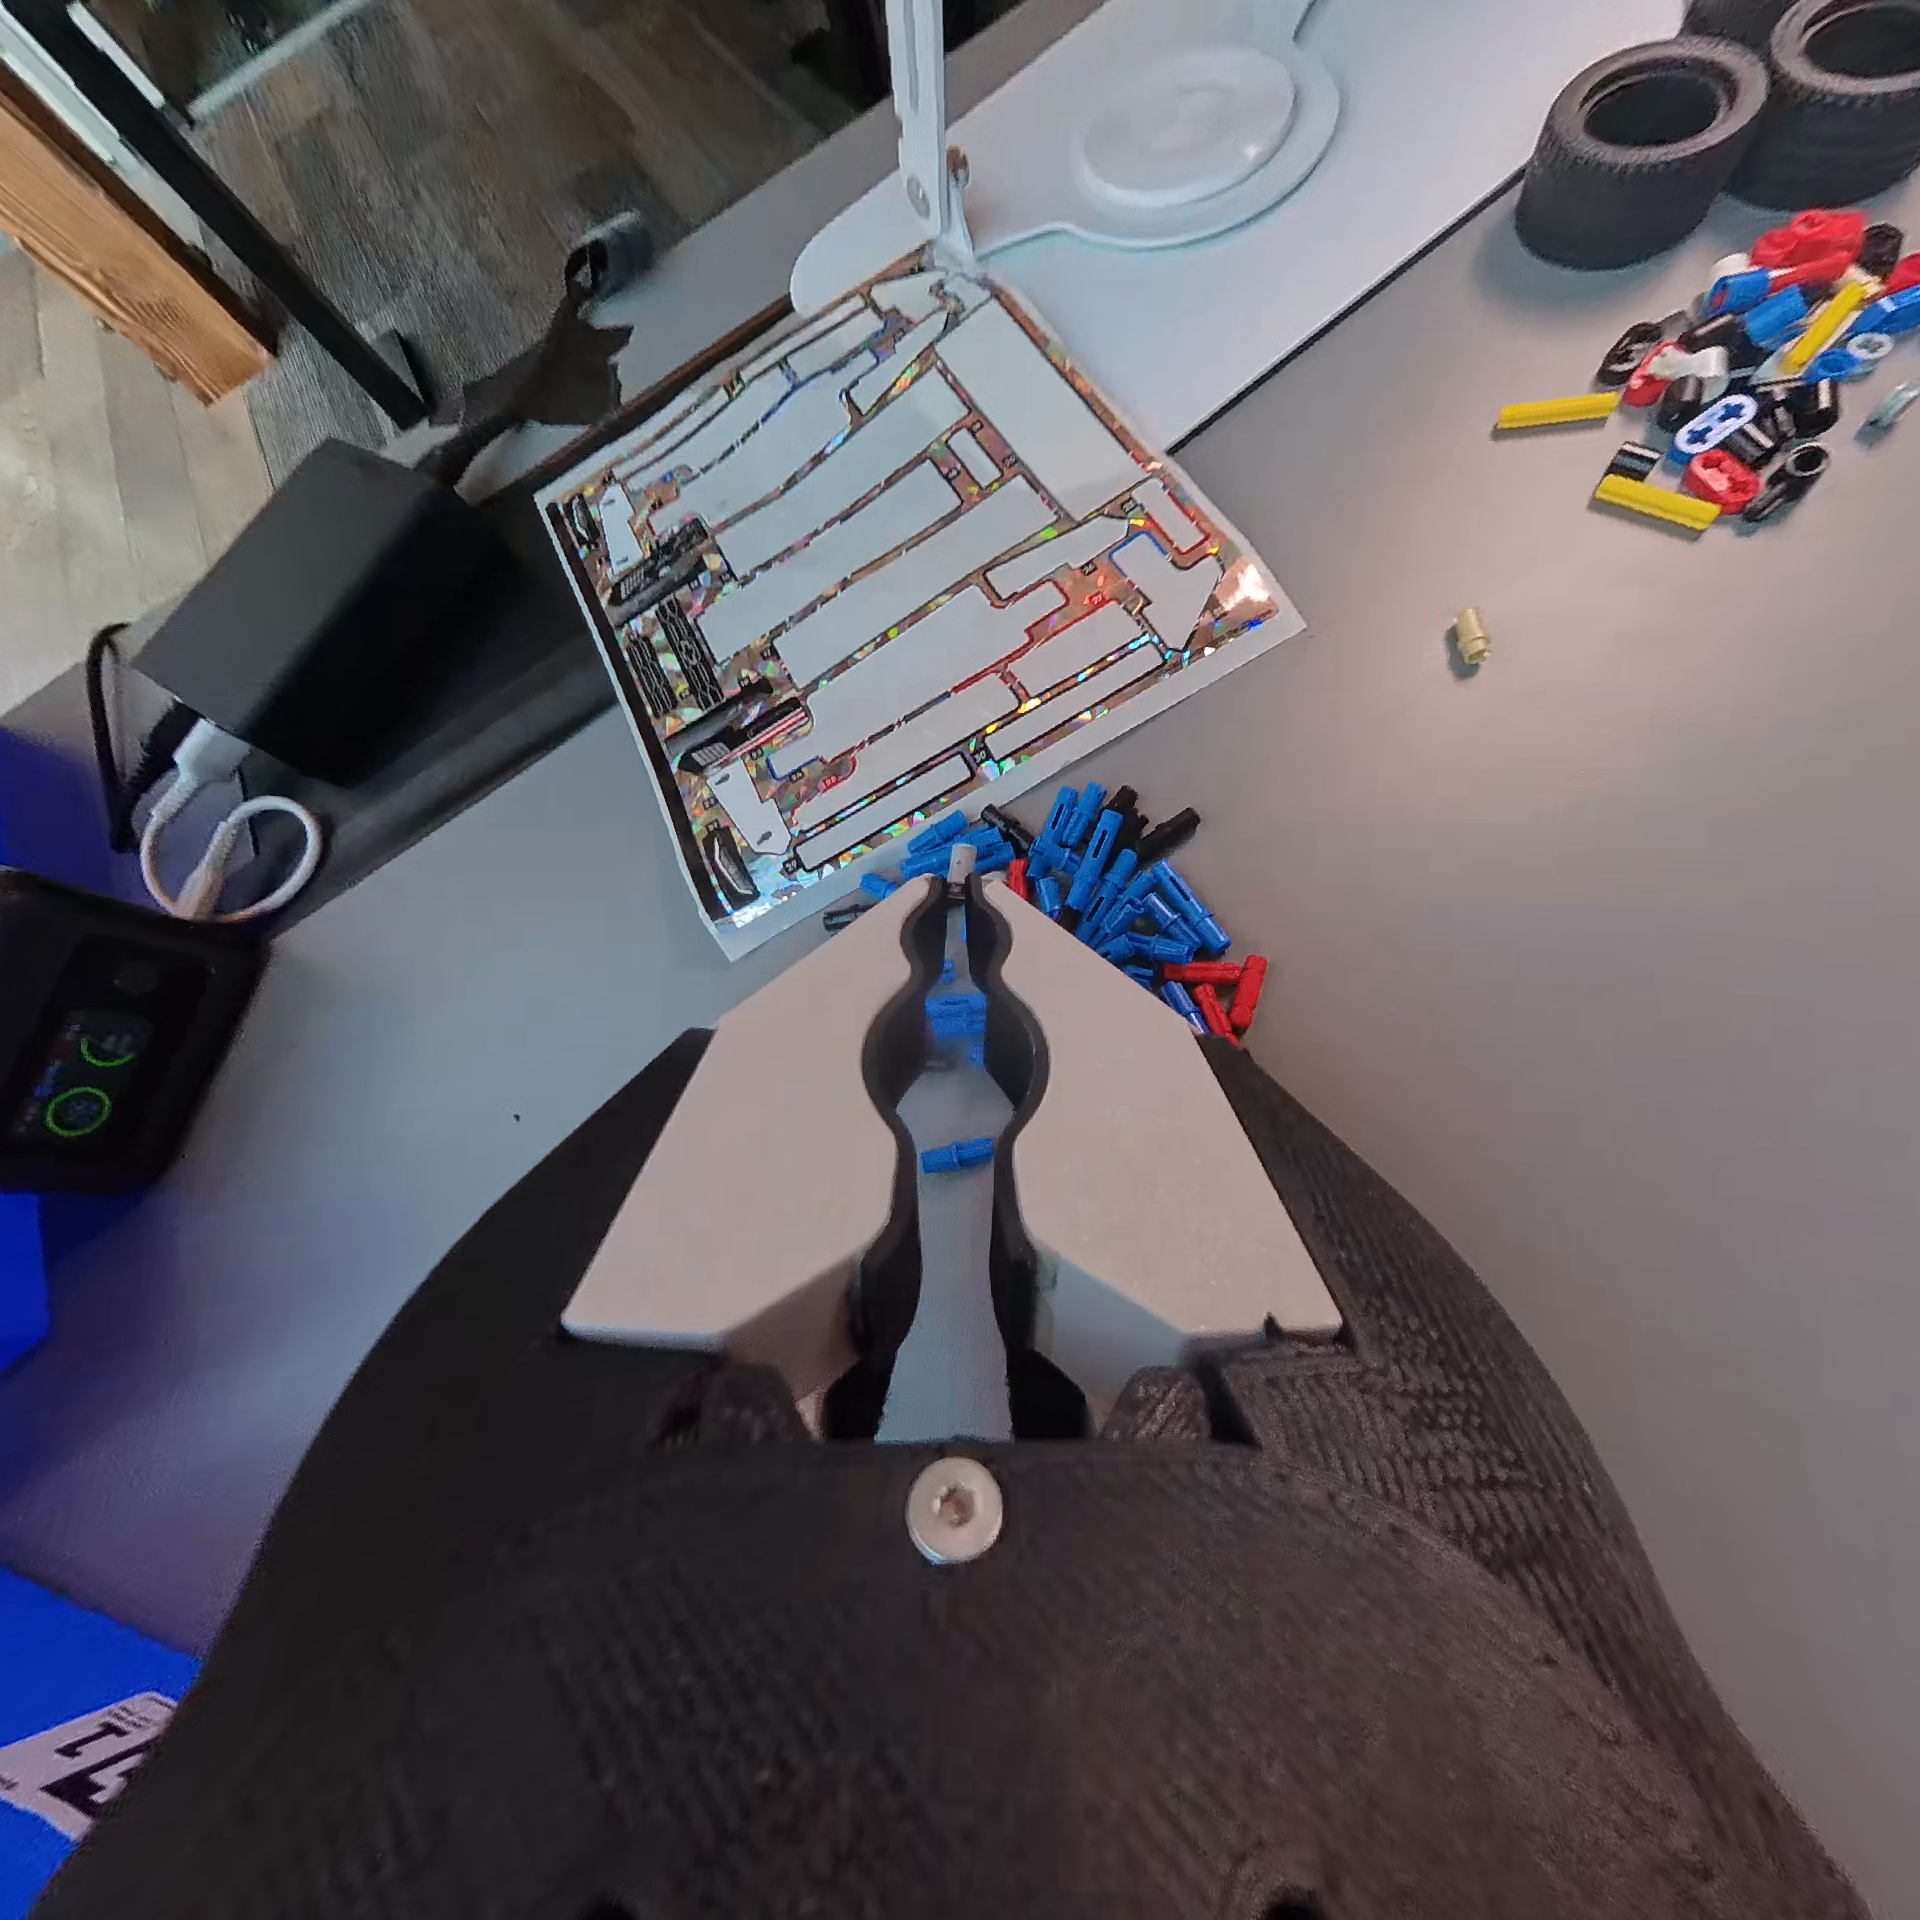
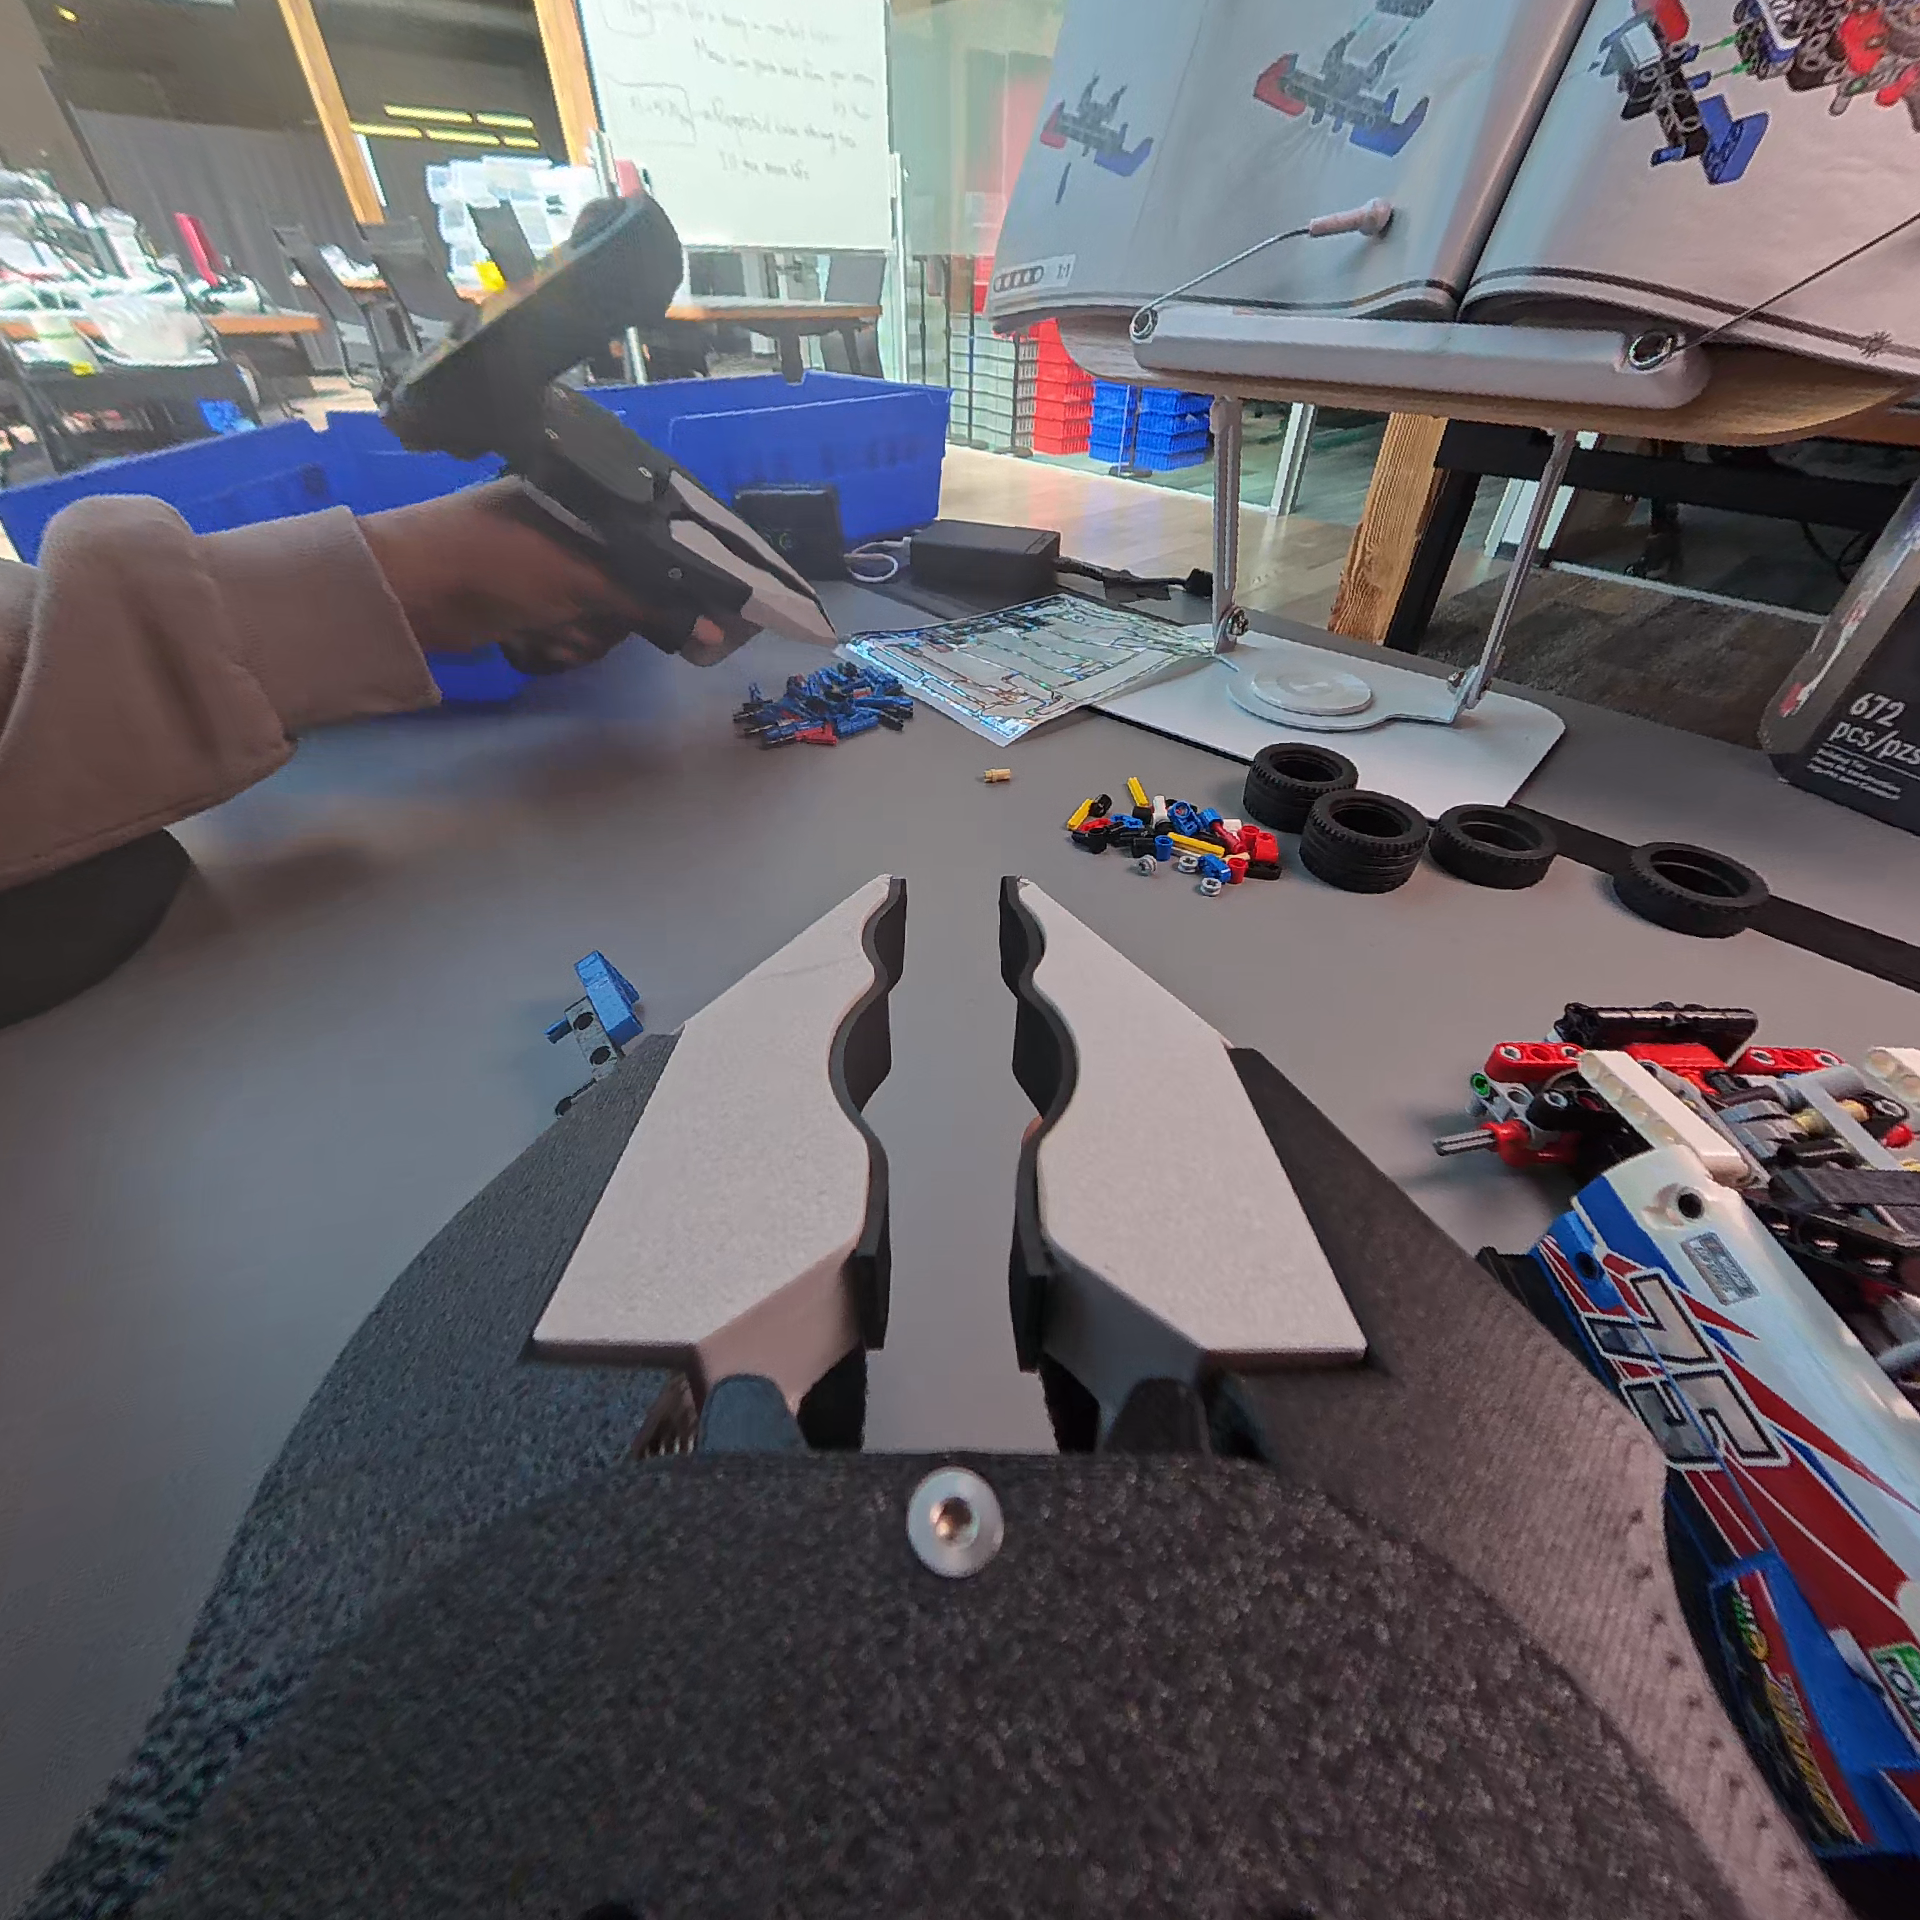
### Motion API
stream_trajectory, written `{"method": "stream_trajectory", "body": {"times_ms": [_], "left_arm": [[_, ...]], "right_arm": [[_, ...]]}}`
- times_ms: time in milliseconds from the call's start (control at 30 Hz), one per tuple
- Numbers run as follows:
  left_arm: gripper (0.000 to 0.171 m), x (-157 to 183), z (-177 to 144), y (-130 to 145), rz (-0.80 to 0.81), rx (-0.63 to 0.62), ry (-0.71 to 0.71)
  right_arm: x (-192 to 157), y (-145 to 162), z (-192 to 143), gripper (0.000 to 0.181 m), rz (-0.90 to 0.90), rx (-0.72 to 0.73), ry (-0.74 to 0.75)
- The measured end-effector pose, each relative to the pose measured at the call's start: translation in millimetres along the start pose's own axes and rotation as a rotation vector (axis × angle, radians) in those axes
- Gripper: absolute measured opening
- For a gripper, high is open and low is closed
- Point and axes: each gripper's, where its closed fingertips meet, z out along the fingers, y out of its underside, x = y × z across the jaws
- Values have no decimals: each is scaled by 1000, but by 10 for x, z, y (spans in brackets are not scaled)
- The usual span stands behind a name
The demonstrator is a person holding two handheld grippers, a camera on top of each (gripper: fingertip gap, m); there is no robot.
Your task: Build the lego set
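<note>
1. In the right wrist view, the right tool (image 2: 951, 894) fills the bottom middle. Its two fingers stand apart with nothing between them.
2. The half-built car (image 2: 1714, 1226) lies at the lower right, just beside that tool. A small blue and grey piece (image 2: 597, 1013) sits at the left on the grey worktop (image 2: 416, 935).
3. Farther up are a little heap of mixed parts (image 2: 1174, 831) and four black tires (image 2: 1361, 836).
4. In the left wrist view, the left tool (image 1: 961, 883) is closed on a small pale pin (image 1: 961, 860) at its tips, above the pile of blue pins (image 1: 1101, 894) beside the sticker sheet (image 1: 894, 582).
5. This looks like the pin-picking step. Next, the pin likely must go to the car, lined up straight with a hole.
</note>
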Motion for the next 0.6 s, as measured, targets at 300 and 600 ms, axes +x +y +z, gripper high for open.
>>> {"method": "stream_trajectory", "body": {"times_ms": [300, 600], "left_arm": [[0, 1677, -671, -393, 362, 268, 622], [0, 2253, -506, -74, 494, 94, 710]], "right_arm": [[-15, -18, -5, 16, -11, 3, -3], [48, -75, -44, 15, -68, 7, 41]]}}
